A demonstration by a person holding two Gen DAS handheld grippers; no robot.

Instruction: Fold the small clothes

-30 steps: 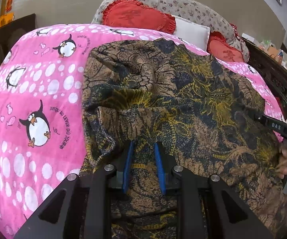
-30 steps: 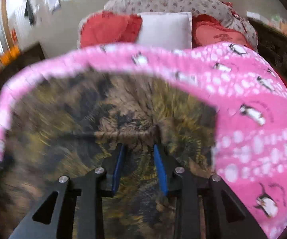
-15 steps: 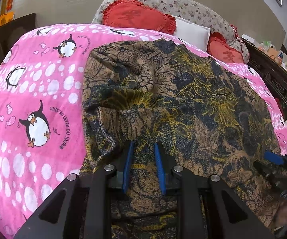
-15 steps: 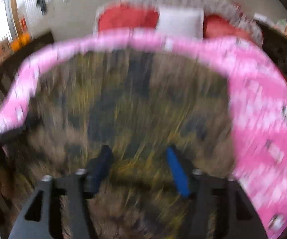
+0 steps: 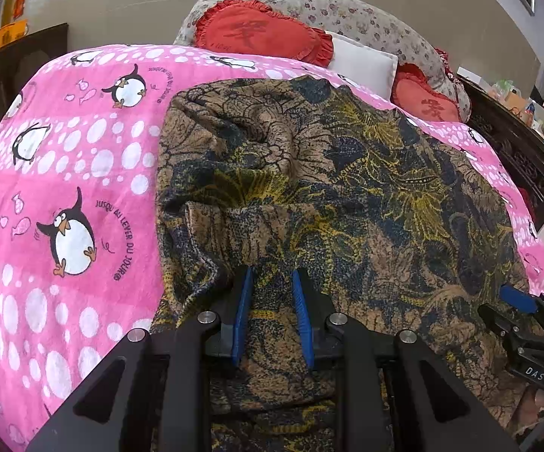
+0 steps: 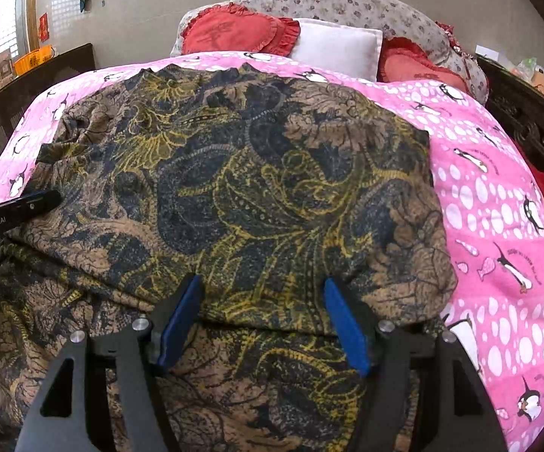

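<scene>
A batik cloth [image 6: 256,173] lay spread on a pink penguin quilt [image 5: 75,173], pillows [image 6: 332,49] behind. L gripper [image 5: 272,314] was clamped on a fold of cloth near its edge; R gripper [image 6: 262,320], jaws just opened wide, hovered over the cloth w/ nothing gripped.

**Readable lettering**

- Pink penguin bedspread [image 5: 83,173]: "JUSQU'AU LEVER DU JOUR" curves beside the penguins.
- Right hand-held gripper [image 5: 518,314], seen from the left camera: "DAS" in white on its black body.
- Left hand-held gripper [image 6: 47,197], seen from the right camera: "GenRobot.AI" along its side.
- Red cushions [image 5: 260,35]: one stitched character each.
</scene>
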